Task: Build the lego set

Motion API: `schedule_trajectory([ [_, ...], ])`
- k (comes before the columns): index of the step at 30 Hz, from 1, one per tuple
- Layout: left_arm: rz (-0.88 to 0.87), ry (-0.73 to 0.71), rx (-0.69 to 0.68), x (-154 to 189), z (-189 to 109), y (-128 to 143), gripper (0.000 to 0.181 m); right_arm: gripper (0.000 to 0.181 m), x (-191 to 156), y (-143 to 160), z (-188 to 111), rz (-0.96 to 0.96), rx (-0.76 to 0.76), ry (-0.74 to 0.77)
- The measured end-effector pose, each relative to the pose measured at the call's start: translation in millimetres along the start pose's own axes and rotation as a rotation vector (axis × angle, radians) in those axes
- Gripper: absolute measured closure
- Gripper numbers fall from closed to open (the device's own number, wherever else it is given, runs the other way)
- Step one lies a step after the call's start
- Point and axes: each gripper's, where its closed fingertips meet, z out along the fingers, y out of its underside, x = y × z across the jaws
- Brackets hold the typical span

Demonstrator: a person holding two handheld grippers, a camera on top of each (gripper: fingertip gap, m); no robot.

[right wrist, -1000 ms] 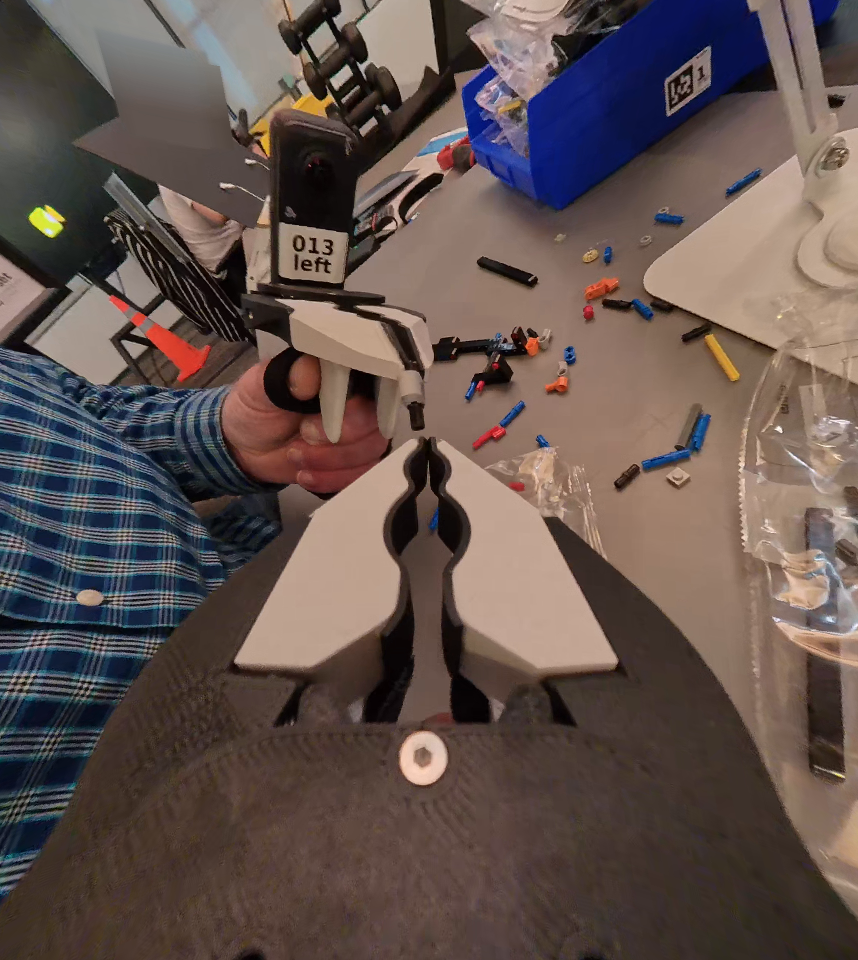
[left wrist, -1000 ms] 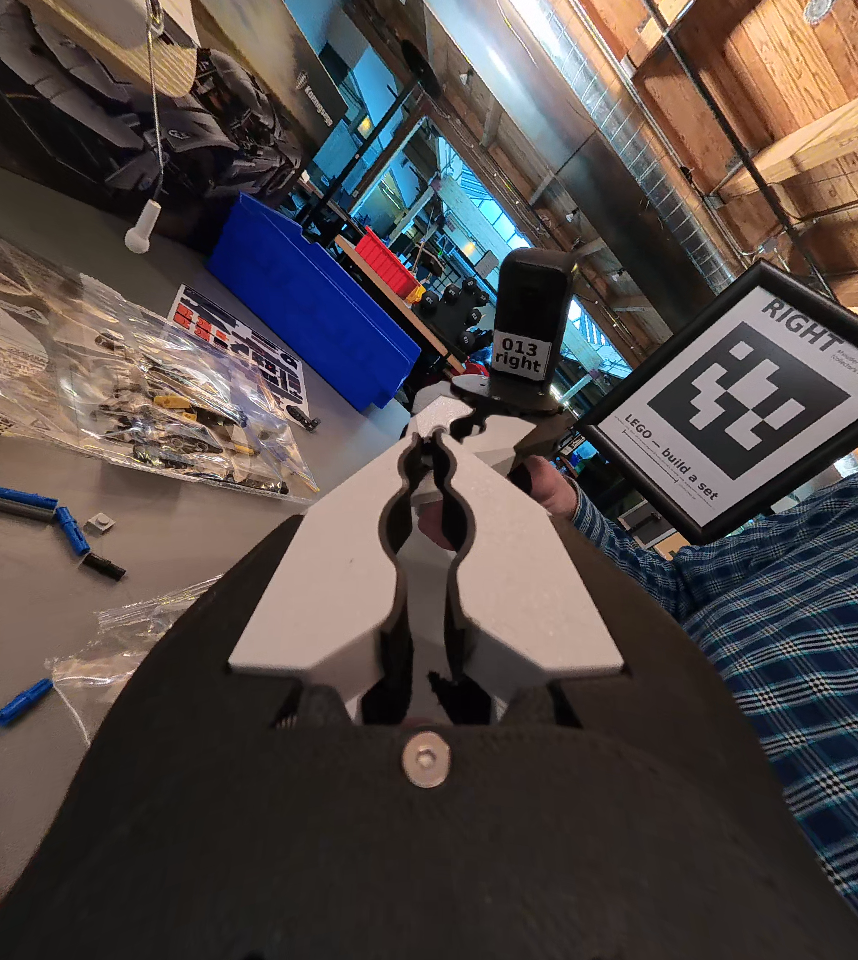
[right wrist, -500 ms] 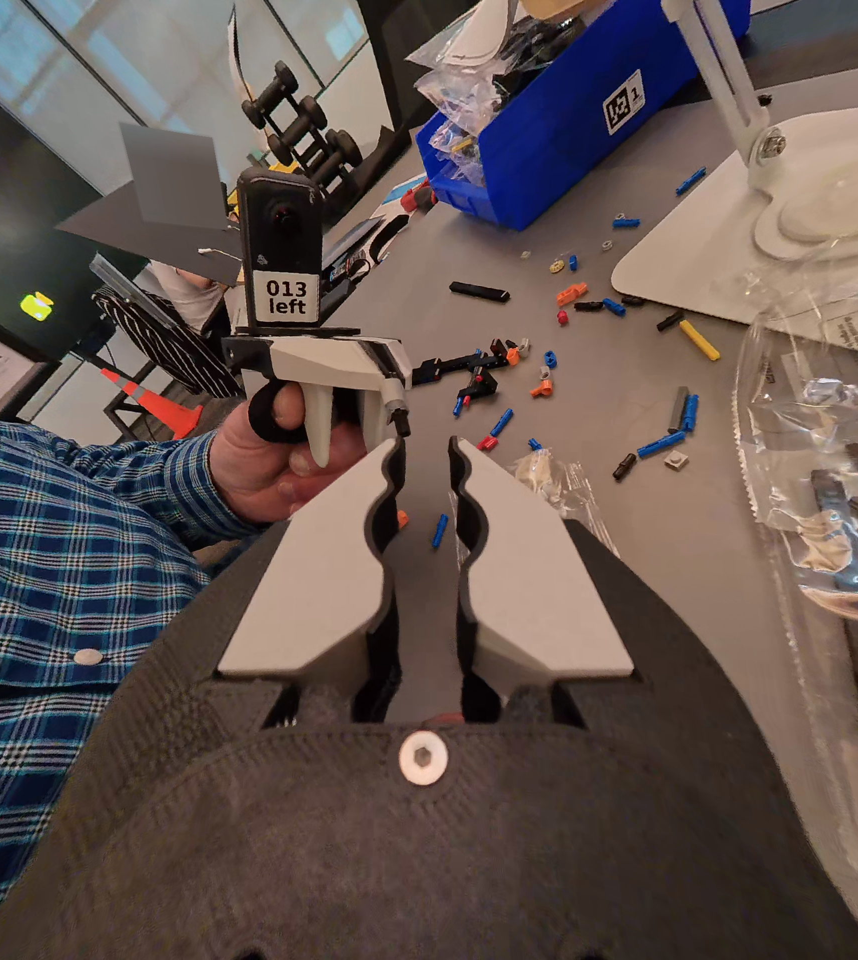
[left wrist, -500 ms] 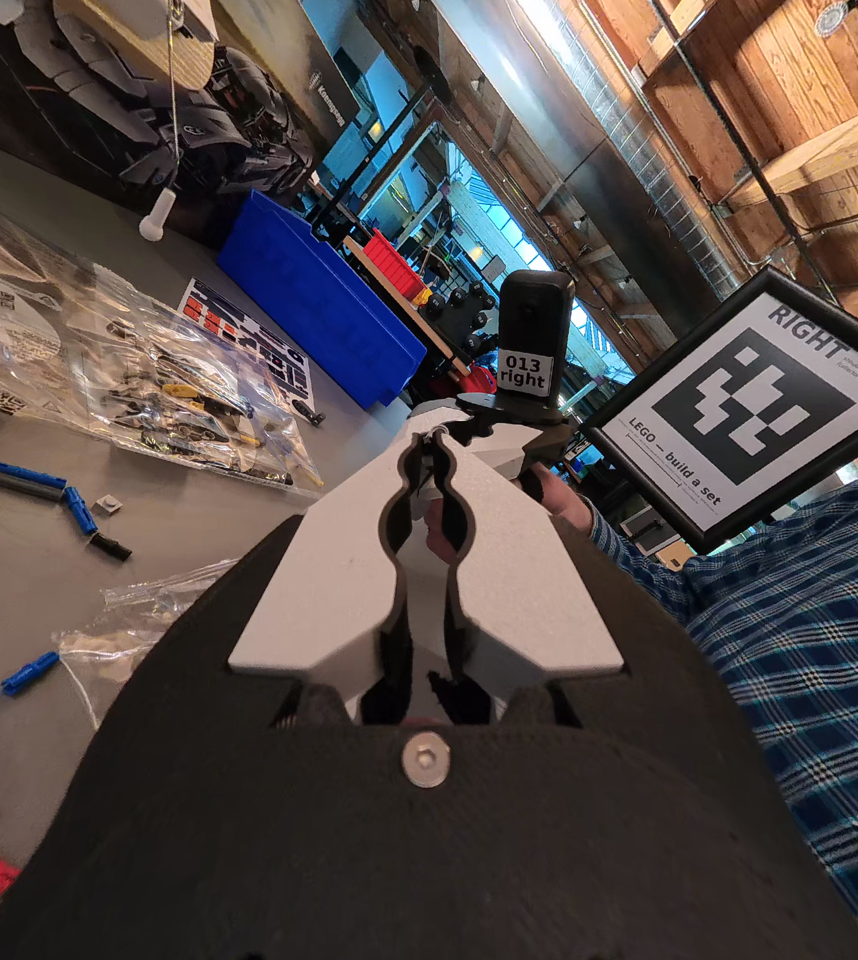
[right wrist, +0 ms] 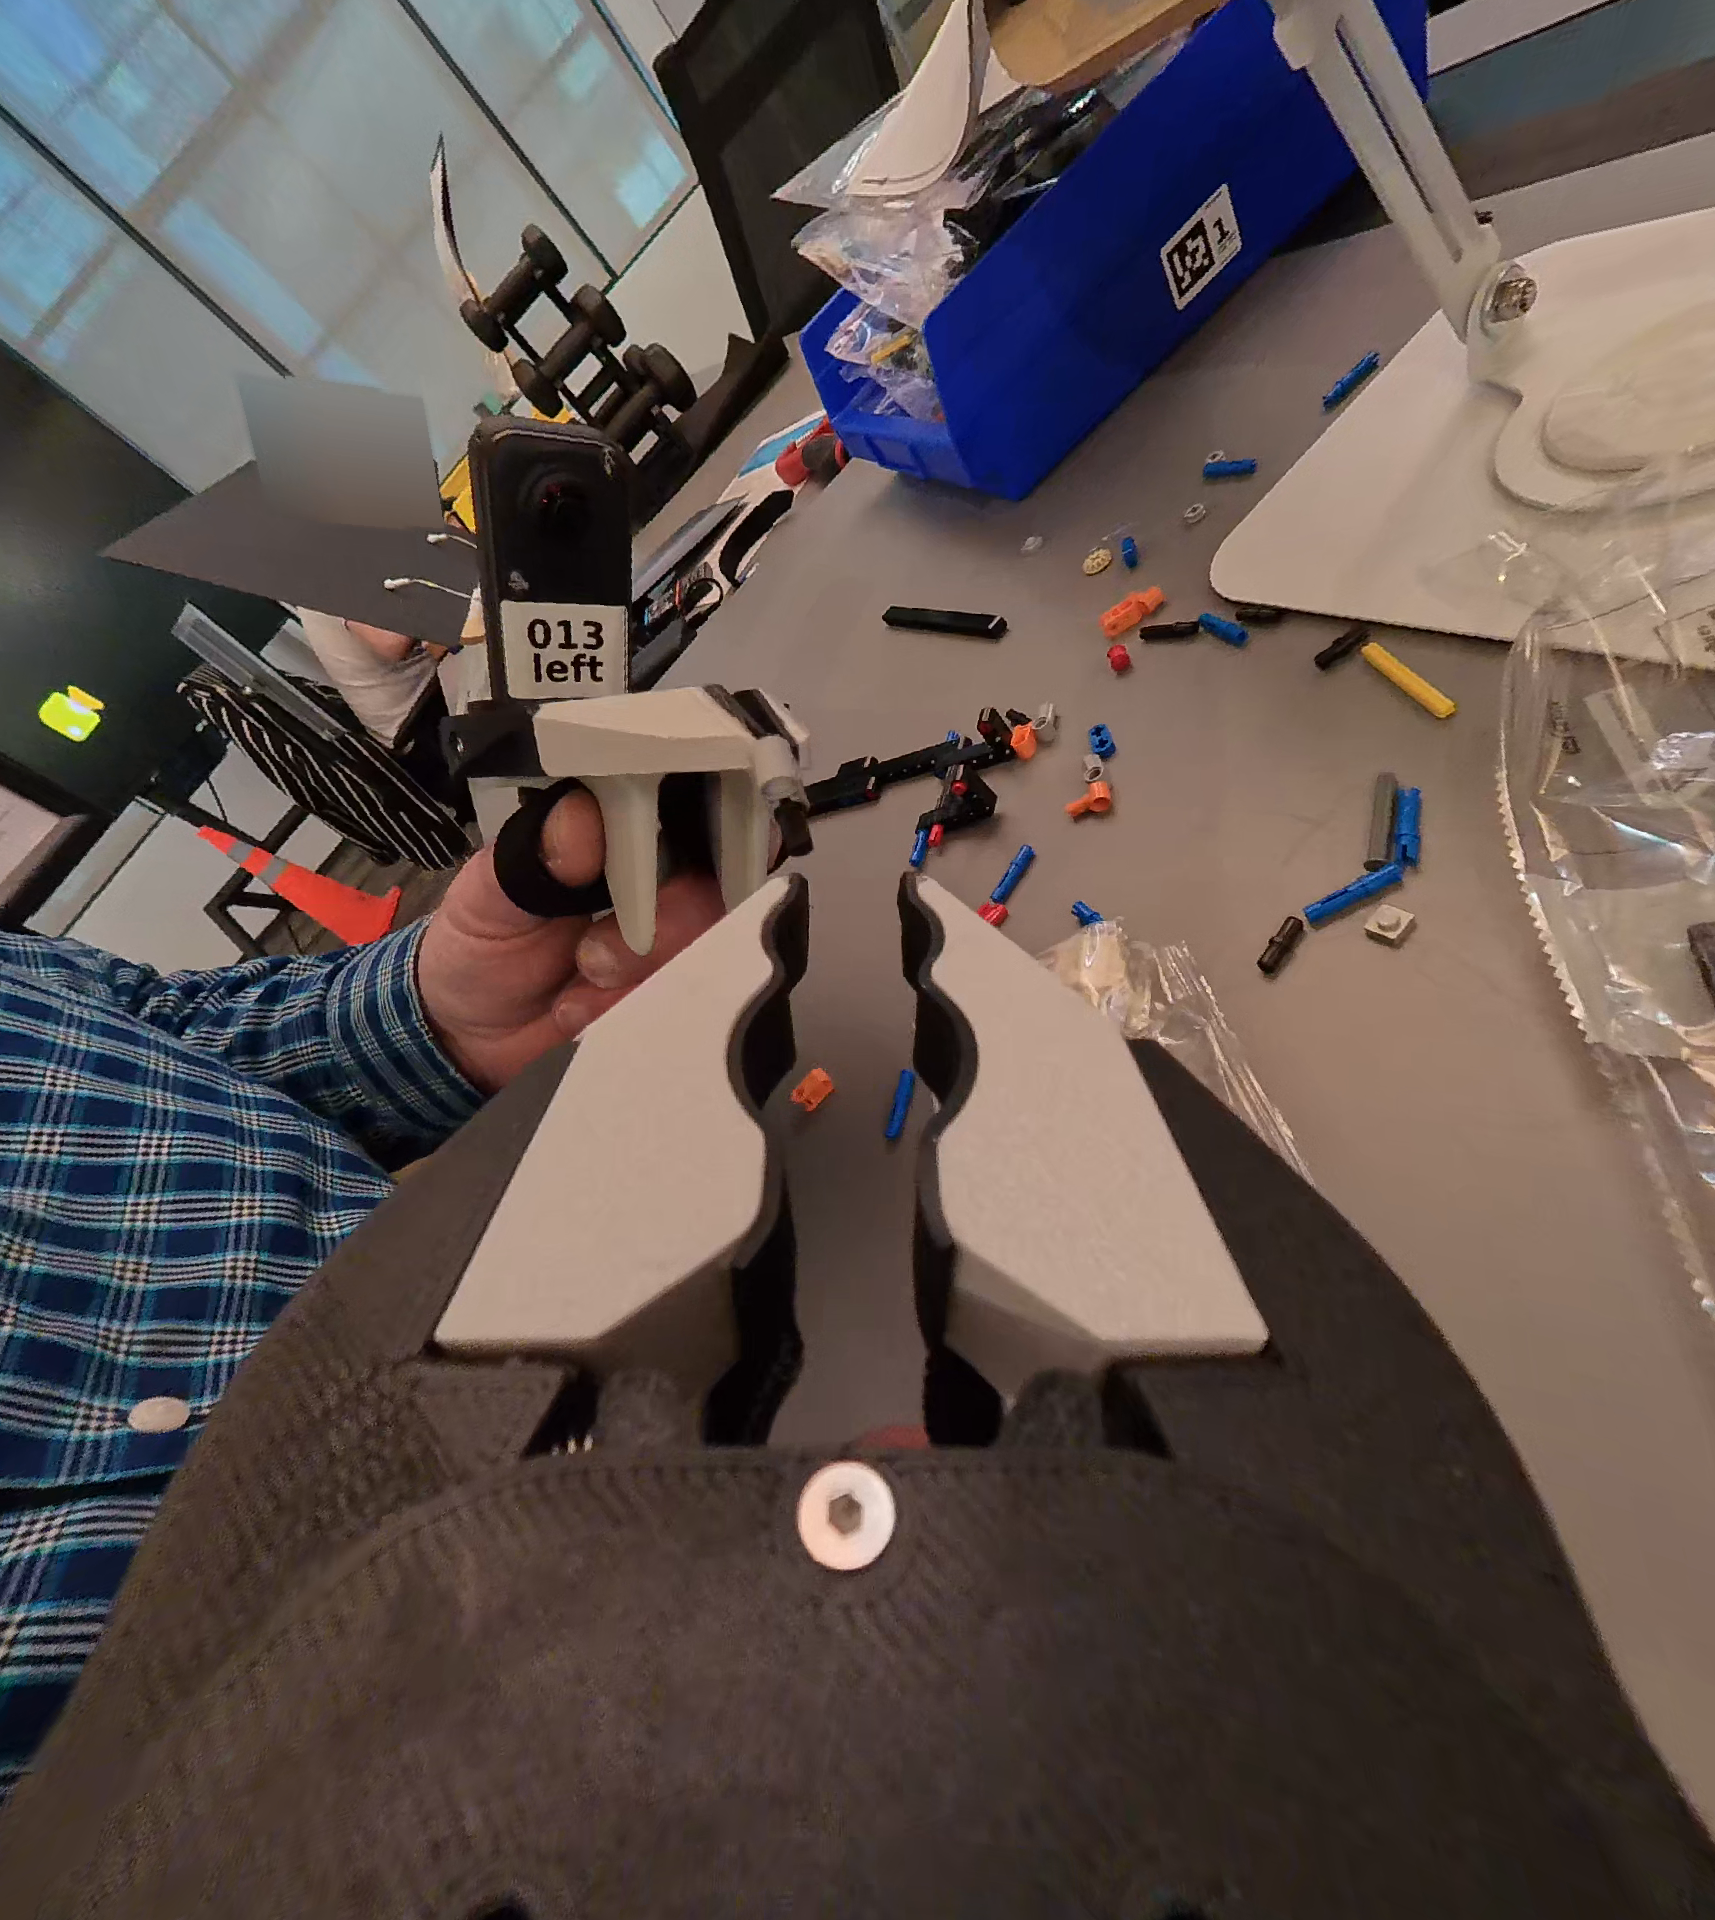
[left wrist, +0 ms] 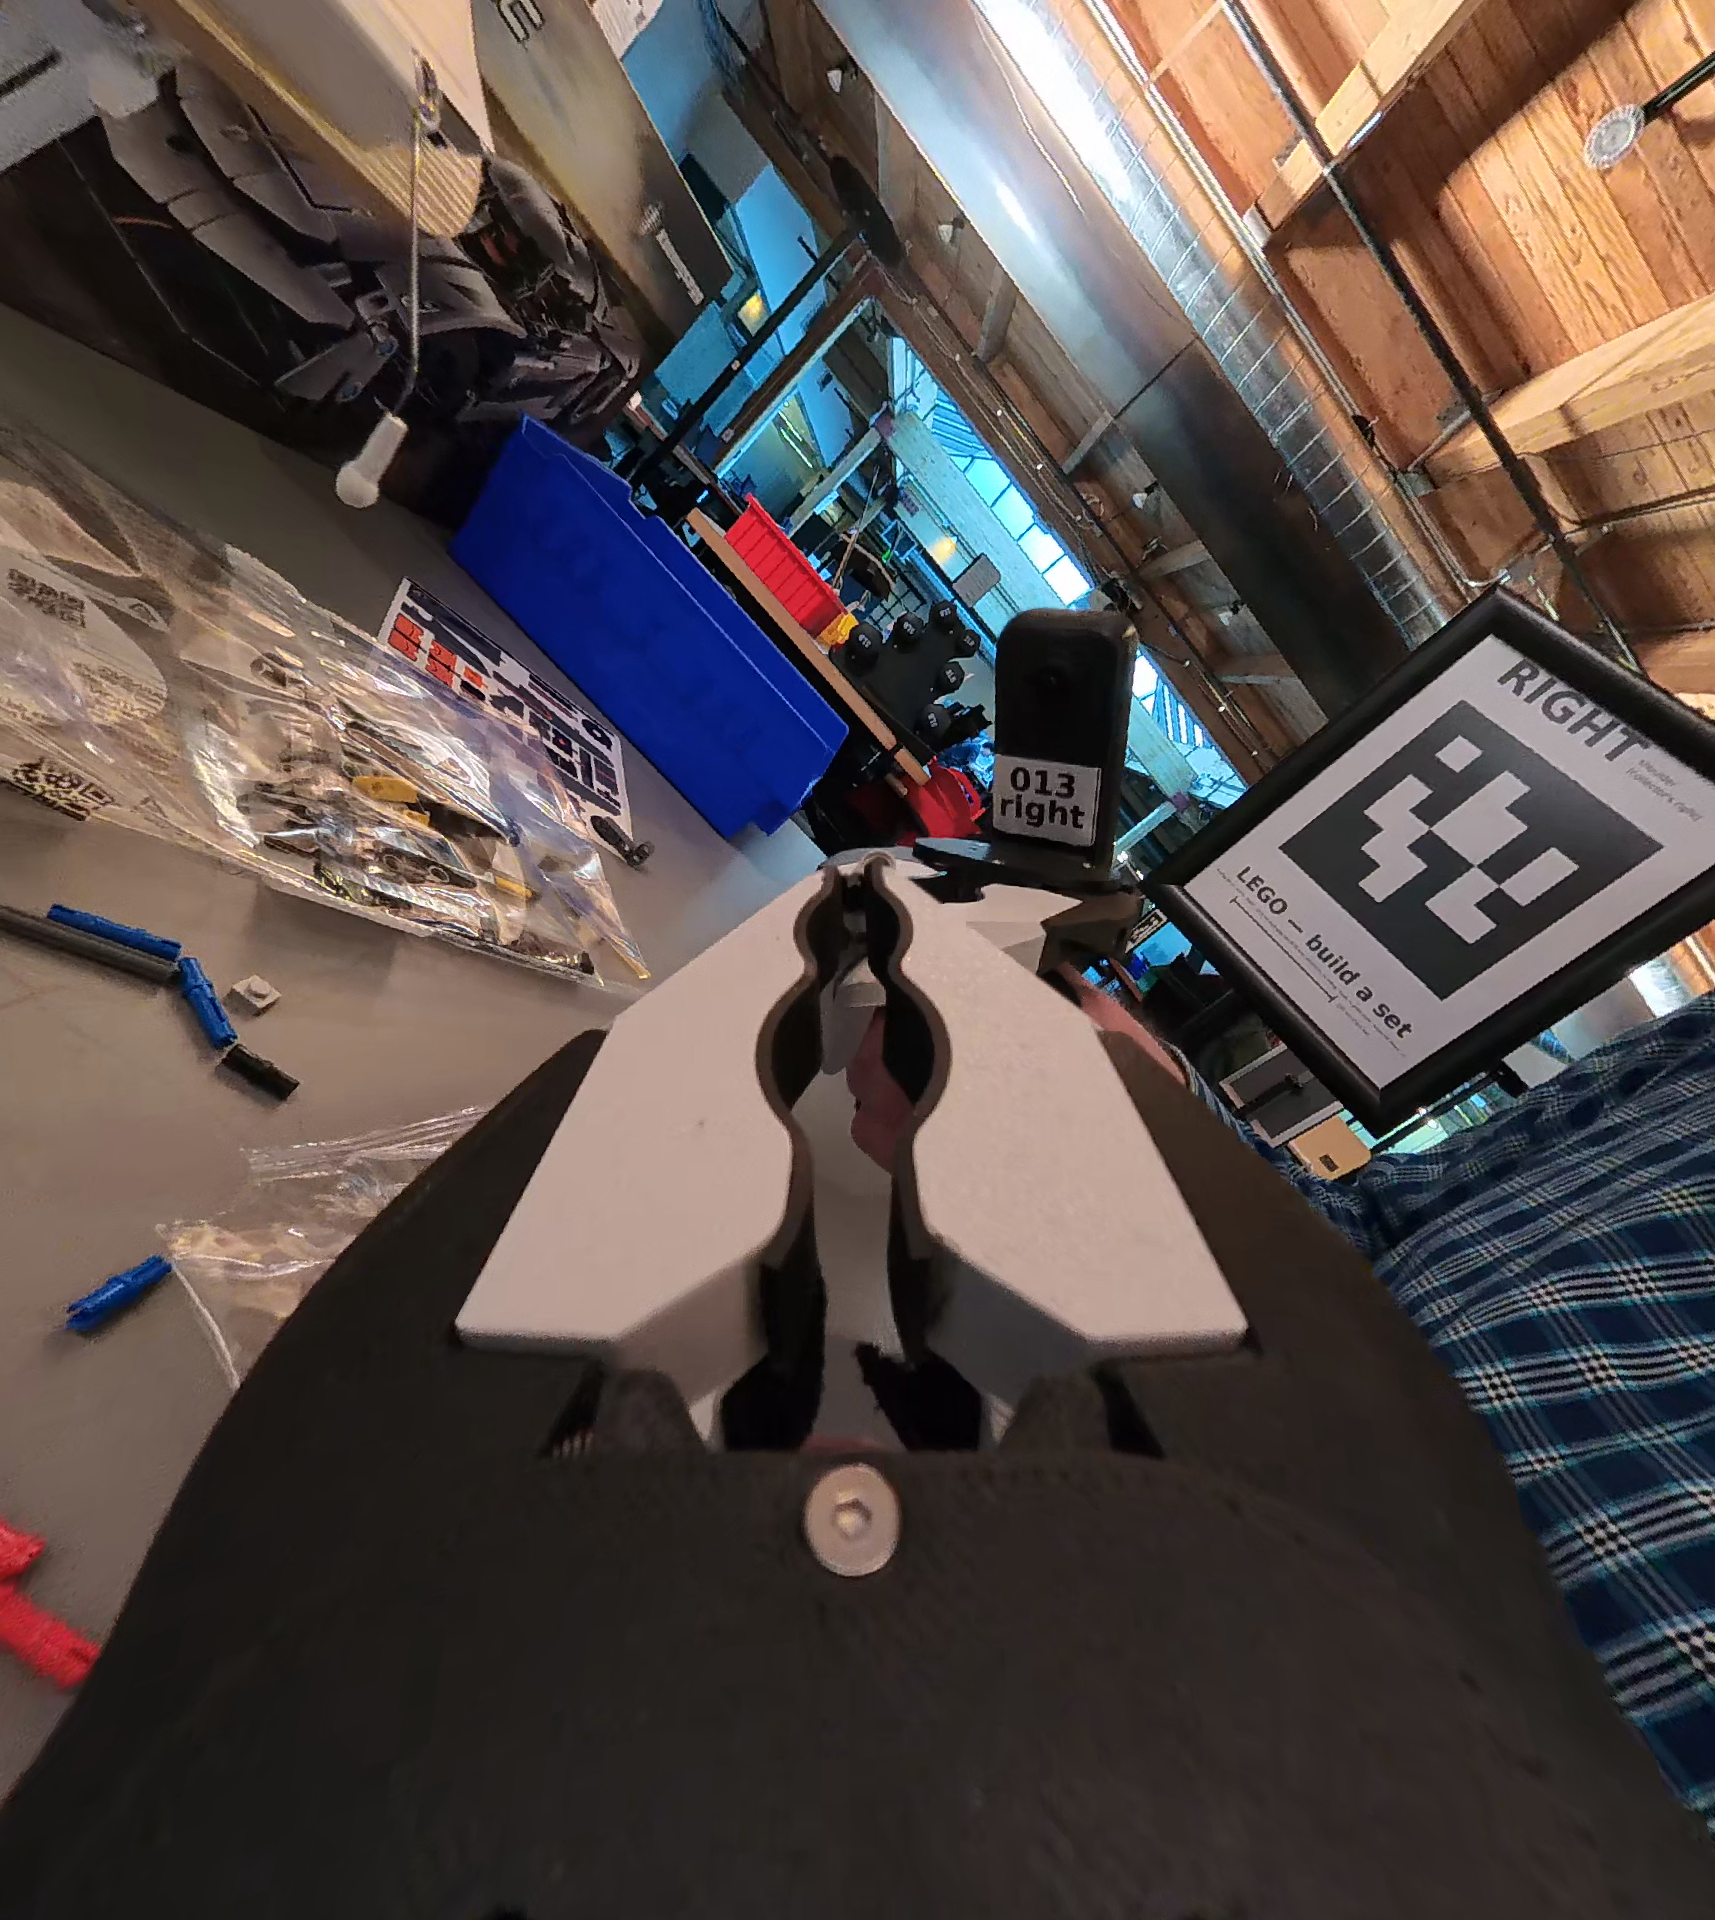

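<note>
Right gripper (right wrist: 853, 899) gapes above loose lego pins (right wrist: 900, 1101) (left gripper (left wrist: 858, 883) pinched closed, empty).

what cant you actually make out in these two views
- Blue bin contents: right wrist view, crumpled bags cover them.
- Pieces in the clear bag: left wrist view, glare and creased plastic.
- Left hand-held gripper tips: left wrist view, shut, too dark to tell if they pinch anything.

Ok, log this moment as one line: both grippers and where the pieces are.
left gripper: jaws shut, empty | right gripper: jaws open, empty | loose lego pieces: scattered on table | build: partial black assembly
</note>
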Motion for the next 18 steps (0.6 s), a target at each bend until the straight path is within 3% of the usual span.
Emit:
schedule_trajectory([
  [9, -0.059, 0.023, 0.045, 0, -3, -5, 0.181, 0.163, -3, -5, 2, 0.035, 0.036, -0.024],
  [18, -0.097, 0.036, 0.044, 0, 0, 2, 0.180, 0.172, -10, -12, -2, 0.004, 0.094, -0.068],
])
